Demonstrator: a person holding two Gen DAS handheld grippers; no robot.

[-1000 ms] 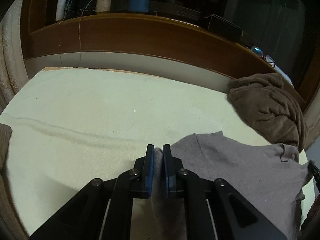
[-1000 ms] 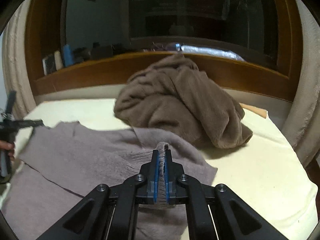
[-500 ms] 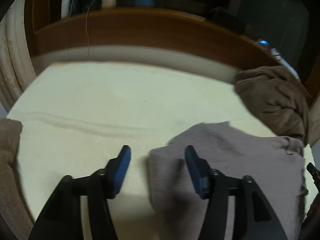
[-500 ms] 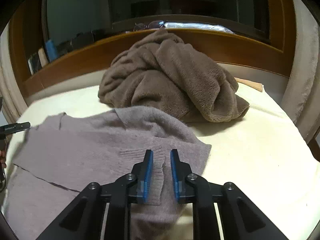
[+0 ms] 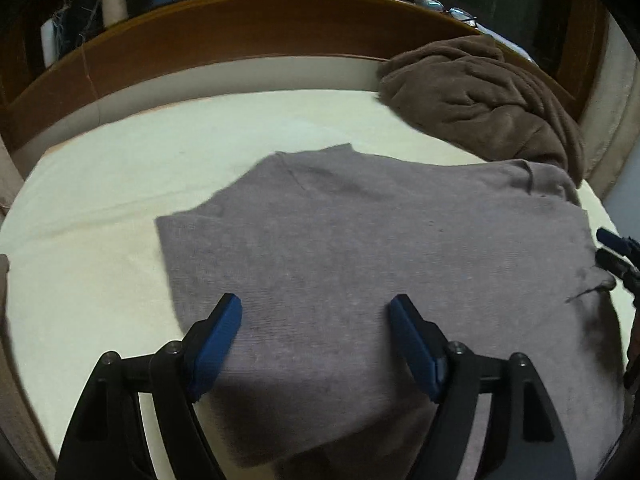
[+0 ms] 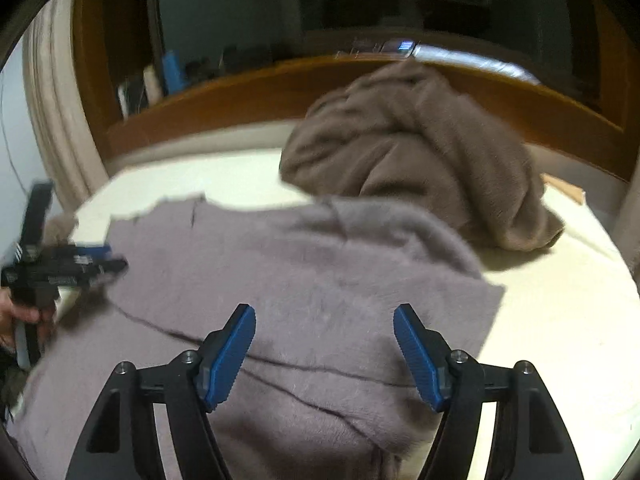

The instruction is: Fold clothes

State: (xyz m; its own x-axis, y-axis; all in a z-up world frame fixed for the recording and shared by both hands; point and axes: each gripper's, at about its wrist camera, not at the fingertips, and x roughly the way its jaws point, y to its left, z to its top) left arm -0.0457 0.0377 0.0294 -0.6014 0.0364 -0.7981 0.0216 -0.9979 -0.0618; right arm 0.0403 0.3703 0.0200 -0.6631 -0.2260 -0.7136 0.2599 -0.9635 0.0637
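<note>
Both grippers had just let go. A second before, each was clamped on a pinch of the flat grey-mauve knitted sweater (image 5: 380,240); at this moment the left gripper (image 5: 316,344) and the right gripper (image 6: 324,344) had their jaws spread wide and widening further, with knit lying under the gap but nothing pressed between the blue pads. The release suggested one fold had been laid down and that fresh grips would be needed for the next.

The sweater lay spread on the cream bed sheet (image 5: 120,184), nearer the right side of the bed in the left wrist view. Its left edge ran clean and straight, with a wide bare stretch of sheet beyond it, the best open room for swinging cloth over. Its far right corner touched or slightly underlay the heaped brown fleece blanket (image 6: 420,152), which crowded that side. Beyond the blanket stood the curved wooden headboard ledge (image 5: 240,36), holding small items too dark to name. In the right wrist view the sweater's right edge ended in a squared corner, with a clear strip of sheet past it. Dark crease lines crossed the near part of the knit.
</note>
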